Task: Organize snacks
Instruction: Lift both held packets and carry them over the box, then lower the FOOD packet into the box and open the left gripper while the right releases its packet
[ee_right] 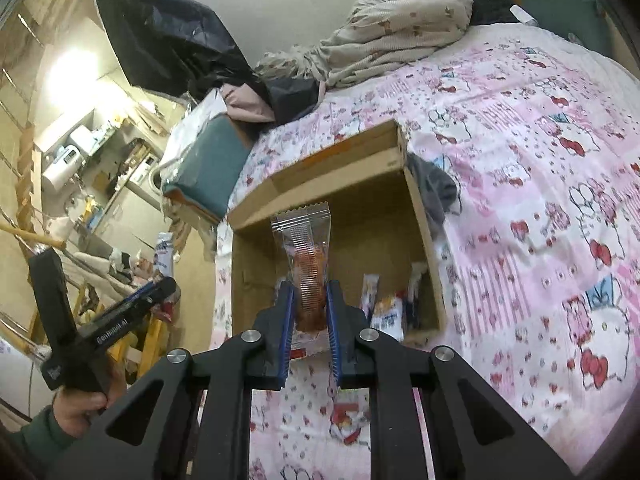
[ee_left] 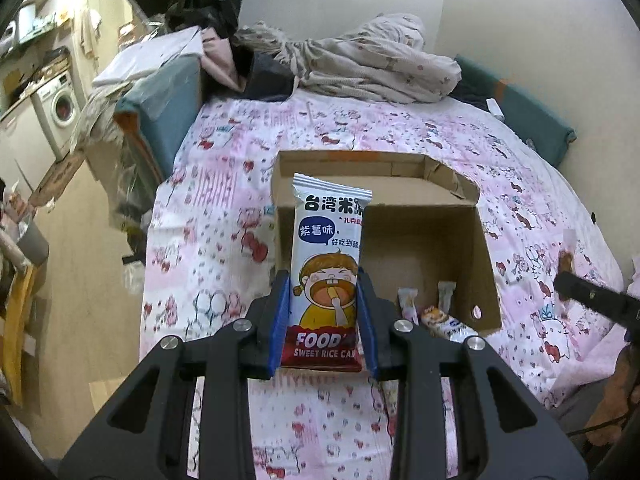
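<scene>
Both grippers carry snacks: left gripper (ee_left: 324, 312) clamps a rice-cake packet (ee_left: 328, 264), right gripper (ee_right: 308, 320) a clear packet (ee_right: 308, 272); next, likely release into the box (ee_left: 420, 240) at 12 o'clock.

The left claw (ee_left: 323, 284) is clamped on a rice cake packet (ee_left: 328, 256); the right claw (ee_right: 308, 292) is clamped on a clear snack packet (ee_right: 306, 256), both held level.

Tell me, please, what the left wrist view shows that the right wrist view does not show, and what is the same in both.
Only the left wrist view shows the left gripper shut on the rice cake packet, face-on with its cartoon child. Only the right wrist view shows the right gripper shut on the clear snack packet, and a grey cloth beside the box. Both show the cardboard box on the pink bedsheet with small packets inside.
</scene>
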Demonstrator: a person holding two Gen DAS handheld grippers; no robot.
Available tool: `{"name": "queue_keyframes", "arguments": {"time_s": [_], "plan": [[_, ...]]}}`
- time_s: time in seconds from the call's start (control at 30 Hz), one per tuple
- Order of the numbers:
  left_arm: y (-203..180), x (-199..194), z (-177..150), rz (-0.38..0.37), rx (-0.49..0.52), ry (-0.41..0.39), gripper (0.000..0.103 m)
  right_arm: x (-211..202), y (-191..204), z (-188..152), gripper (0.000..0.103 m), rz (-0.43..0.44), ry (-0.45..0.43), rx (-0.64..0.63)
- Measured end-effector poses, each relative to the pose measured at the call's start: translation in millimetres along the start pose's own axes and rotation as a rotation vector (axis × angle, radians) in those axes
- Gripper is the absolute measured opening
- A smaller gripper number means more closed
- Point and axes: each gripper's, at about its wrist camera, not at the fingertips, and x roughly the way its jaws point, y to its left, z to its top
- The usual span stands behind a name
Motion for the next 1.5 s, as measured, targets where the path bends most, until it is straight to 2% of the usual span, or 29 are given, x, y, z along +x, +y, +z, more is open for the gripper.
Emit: {"name": "queue_keyframes", "arguments": {"time_s": [0.23,0.43,0.63,0.83,1.13,1.5], "plan": [[-10,34,13,-0.01,0.014,-0.014,0.028,32,-15,20,0.017,-0.028,-0.004,0.012],[-14,69,10,0.005,0.016,-0.022,0.028,63,-32,15,0.017,-0.06,0.021,0.014],[-13,98,1,-0.014,0.02,0.015,0.028,86,-43,10,0.017,-0.086,0.071,0.02],[-17,106,0,-0.02,0.033,0.029,0.028,103,-48,9,0.017,-0.131,0.107,0.019],[-13,113,1,-0.015,0.024,0.042,0.028,117,-47,6,0.017,-0.147,0.13,0.011],[-13,115,0,-0.014,0.026,0.043,0.028,118,-45,6,0.02,-0.12,0.126,0.021]]}}
